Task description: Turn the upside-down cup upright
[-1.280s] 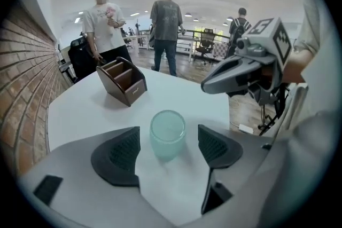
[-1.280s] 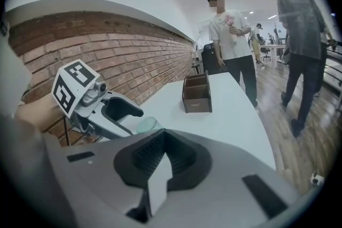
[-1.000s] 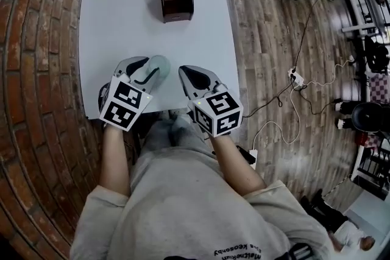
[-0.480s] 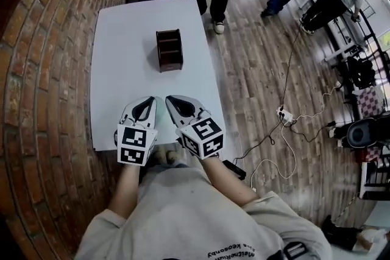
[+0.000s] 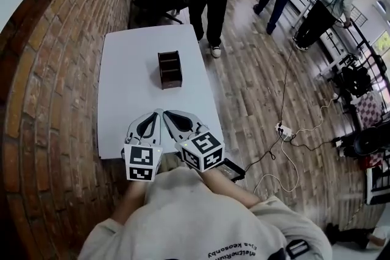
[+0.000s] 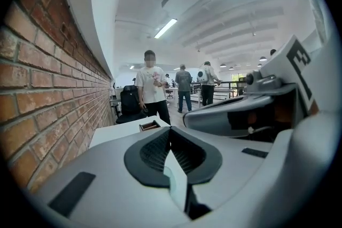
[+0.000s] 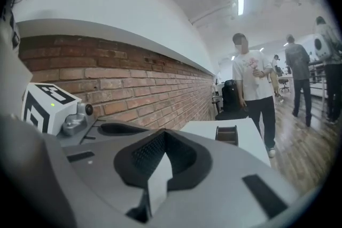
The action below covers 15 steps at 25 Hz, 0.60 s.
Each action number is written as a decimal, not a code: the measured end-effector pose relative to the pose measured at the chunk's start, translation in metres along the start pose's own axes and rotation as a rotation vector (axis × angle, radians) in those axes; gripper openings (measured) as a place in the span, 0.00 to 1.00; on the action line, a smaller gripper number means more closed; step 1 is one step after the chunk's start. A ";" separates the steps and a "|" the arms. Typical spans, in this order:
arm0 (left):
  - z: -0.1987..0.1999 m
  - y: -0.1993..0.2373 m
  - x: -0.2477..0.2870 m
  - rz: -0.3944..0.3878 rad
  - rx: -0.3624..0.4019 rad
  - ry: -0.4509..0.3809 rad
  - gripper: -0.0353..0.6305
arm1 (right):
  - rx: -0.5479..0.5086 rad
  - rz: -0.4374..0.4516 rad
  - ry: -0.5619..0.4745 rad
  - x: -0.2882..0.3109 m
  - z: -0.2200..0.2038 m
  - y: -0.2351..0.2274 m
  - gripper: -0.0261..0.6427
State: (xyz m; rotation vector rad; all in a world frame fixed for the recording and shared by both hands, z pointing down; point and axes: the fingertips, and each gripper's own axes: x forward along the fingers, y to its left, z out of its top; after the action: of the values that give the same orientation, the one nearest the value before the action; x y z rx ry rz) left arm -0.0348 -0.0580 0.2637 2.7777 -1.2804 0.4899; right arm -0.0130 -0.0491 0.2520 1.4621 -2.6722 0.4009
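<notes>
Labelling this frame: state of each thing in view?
Left gripper: shut, nothing held.
Right gripper: shut, nothing held.
Box: upright on the table, top open.
Cup: not in view.

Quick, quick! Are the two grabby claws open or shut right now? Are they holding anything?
Left gripper: shut, holding nothing.
Right gripper: shut, holding nothing.
</notes>
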 end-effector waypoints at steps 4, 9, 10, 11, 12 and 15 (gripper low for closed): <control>-0.006 -0.003 -0.008 0.012 0.003 -0.013 0.07 | -0.018 -0.010 -0.018 -0.004 -0.004 0.006 0.05; -0.009 0.001 -0.009 0.048 0.004 -0.003 0.07 | -0.048 -0.012 -0.008 0.000 -0.010 0.010 0.05; -0.002 0.002 -0.004 0.051 0.007 0.003 0.07 | -0.060 -0.015 -0.008 0.001 -0.003 0.005 0.05; 0.005 0.004 0.000 0.057 0.010 0.005 0.07 | -0.074 -0.019 -0.009 0.002 0.004 0.001 0.05; 0.010 0.006 0.002 0.065 0.011 0.004 0.07 | -0.084 -0.021 -0.010 0.003 0.009 -0.002 0.05; 0.002 0.005 -0.008 0.091 0.008 -0.009 0.07 | -0.091 -0.025 -0.009 -0.002 -0.002 0.002 0.05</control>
State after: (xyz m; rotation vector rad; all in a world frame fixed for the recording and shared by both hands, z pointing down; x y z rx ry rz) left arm -0.0424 -0.0556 0.2594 2.7407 -1.4153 0.4898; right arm -0.0141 -0.0460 0.2527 1.4731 -2.6384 0.2684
